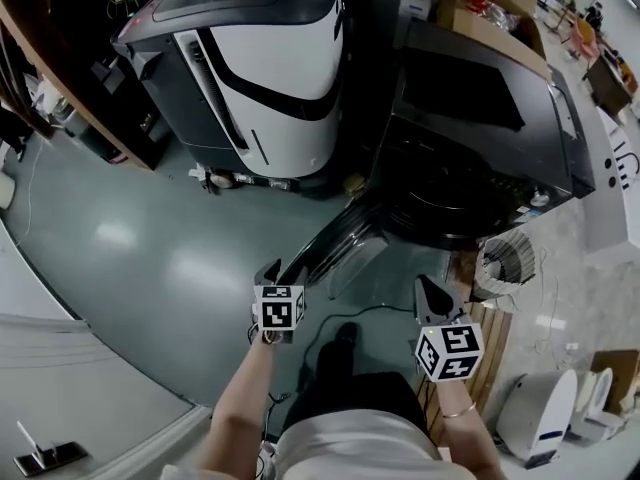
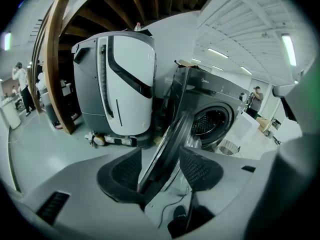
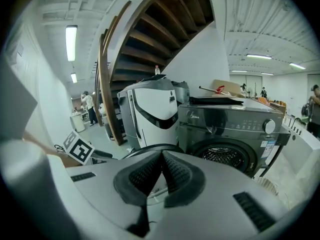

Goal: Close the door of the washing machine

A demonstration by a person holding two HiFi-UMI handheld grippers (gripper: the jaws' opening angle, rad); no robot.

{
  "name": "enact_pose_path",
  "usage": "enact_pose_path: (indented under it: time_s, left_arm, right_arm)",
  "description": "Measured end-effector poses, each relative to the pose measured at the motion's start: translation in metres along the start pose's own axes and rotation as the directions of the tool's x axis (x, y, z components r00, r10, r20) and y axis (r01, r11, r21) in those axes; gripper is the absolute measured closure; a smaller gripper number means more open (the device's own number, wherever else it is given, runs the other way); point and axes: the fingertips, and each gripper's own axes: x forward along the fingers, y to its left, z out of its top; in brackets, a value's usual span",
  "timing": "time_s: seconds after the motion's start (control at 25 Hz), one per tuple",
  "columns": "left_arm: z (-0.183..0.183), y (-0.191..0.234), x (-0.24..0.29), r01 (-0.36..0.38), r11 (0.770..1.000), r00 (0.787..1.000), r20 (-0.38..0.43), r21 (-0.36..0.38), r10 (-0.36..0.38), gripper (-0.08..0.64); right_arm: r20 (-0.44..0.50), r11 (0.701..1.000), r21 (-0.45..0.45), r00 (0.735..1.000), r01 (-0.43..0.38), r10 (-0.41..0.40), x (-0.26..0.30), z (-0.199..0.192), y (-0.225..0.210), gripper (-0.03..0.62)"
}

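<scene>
Grey workshop floor (image 1: 130, 238) fronts the washing machine (image 1: 470, 118), whose door (image 2: 167, 144) stands swung wide open. Left hand-held gripper (image 2: 160, 166) gapes astride the door's edge without pinching; right hand-held gripper (image 3: 161, 171) is pressed together, empty. Pushing that edge steadily toward the drum (image 2: 212, 124) should latch it.

The left gripper (image 1: 274, 269) and right gripper (image 1: 430, 294) are grey, with dark dimpled pads (image 2: 200, 167) and black-and-white marker cubes (image 1: 281, 308). The person wears a pale top (image 1: 350, 450), dark trousers (image 1: 352, 393) and a thin bracelet (image 1: 458, 411).

grey-white machine (image 1: 270, 58): upright on floor | white wire basket (image 1: 505, 260): on floor | wooden staircase (image 3: 150, 34): overhead
</scene>
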Motion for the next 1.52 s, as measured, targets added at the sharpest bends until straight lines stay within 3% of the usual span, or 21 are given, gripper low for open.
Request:
enact_pose_path:
  time_s: [0.44, 0.56, 0.76, 1.08, 1.32, 1.52]
  left_arm:
    - [-0.015, -0.009, 0.039, 0.093, 0.992, 0.989, -0.121, 0.085, -0.082, 0.31]
    - [-0.018, -0.009, 0.046, 0.069, 0.99, 0.992, -0.114, 0.12, -0.056, 0.327]
    - [-0.022, -0.019, 0.042, 0.05, 0.993, 0.989, -0.143, 0.111, -0.033, 0.336]
    - [-0.033, -0.065, 0.04, 0.055, 0.993, 0.982, -0.183, 0.105, -0.035, 0.345]
    - [-0.053, -0.115, 0.037, 0.071, 0.986, 0.973, -0.229, 0.148, -0.036, 0.365]
    - [-0.063, -0.164, 0.035, 0.086, 0.989, 0.965, -0.256, 0.119, -0.053, 0.367]
  right_arm:
    - [-0.058, 1.0, -0.015, 0.998, -0.001, 0.0, 0.027, 0.0, -0.001, 0.583]
    - [-0.055, 1.0, -0.011, 0.998, 0.01, -0.01, 0.026, -0.001, -0.009, 0.584]
    - [-0.048, 0.999, 0.017, 0.998, 0.039, -0.038, 0.014, -0.007, -0.032, 0.584]
    - [-0.062, 0.994, 0.079, 0.996, 0.073, -0.068, -0.012, -0.036, -0.079, 0.584]
    - [-0.081, 0.99, 0.112, 0.994, 0.087, -0.078, -0.034, -0.056, -0.112, 0.583]
    - [-0.077, 0.986, 0.132, 0.993, 0.103, -0.093, -0.051, -0.062, -0.141, 0.583]
